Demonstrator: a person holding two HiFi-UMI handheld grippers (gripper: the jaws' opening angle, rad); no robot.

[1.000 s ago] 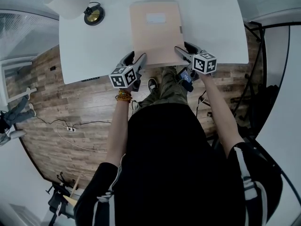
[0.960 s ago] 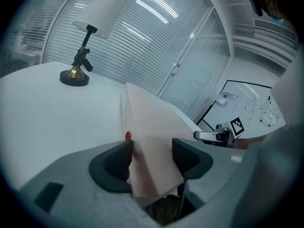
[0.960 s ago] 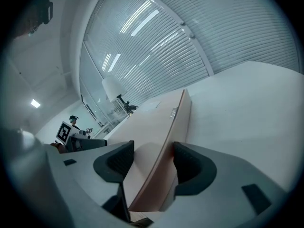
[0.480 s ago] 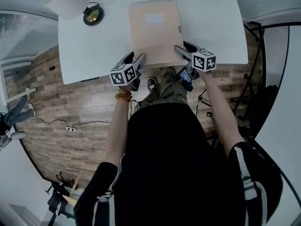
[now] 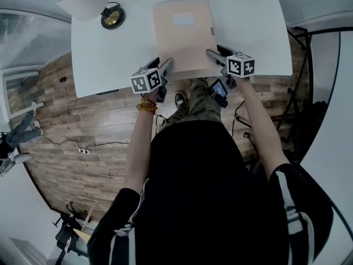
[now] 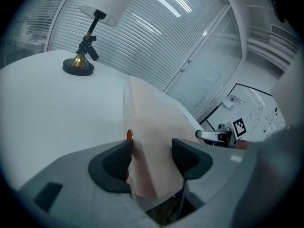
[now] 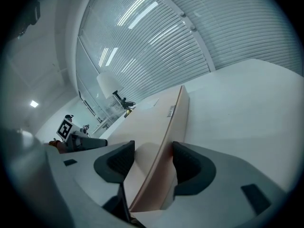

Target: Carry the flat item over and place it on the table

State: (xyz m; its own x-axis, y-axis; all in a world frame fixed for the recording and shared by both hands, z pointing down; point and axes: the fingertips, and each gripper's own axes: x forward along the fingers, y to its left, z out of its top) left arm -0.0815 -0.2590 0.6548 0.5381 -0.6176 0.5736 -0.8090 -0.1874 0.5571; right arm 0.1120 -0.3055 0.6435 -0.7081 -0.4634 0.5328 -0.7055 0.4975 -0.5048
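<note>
A flat beige folder (image 5: pixel 185 35) lies on the white table (image 5: pixel 110 54), its near edge reaching just past the table's front edge. My left gripper (image 5: pixel 165 65) sits at the folder's near left corner and my right gripper (image 5: pixel 212 54) at its near right corner. In the left gripper view the folder (image 6: pixel 152 127) passes between the wide-set jaws of the left gripper (image 6: pixel 152 151) and touches only the left pad. In the right gripper view the folder's edge (image 7: pixel 164 127) runs between the equally wide jaws of the right gripper (image 7: pixel 153 156), close to the right pad. Both stand open.
A lamp with a brass base (image 5: pixel 112 18) and white shade (image 5: pixel 83 1) stands at the table's far left. Wooden floor (image 5: pixel 83 126) with cables lies left of the person. A dark frame (image 5: pixel 300 65) stands at the table's right end.
Both grippers have edged slightly toward the table. The folder lies where it lay.
</note>
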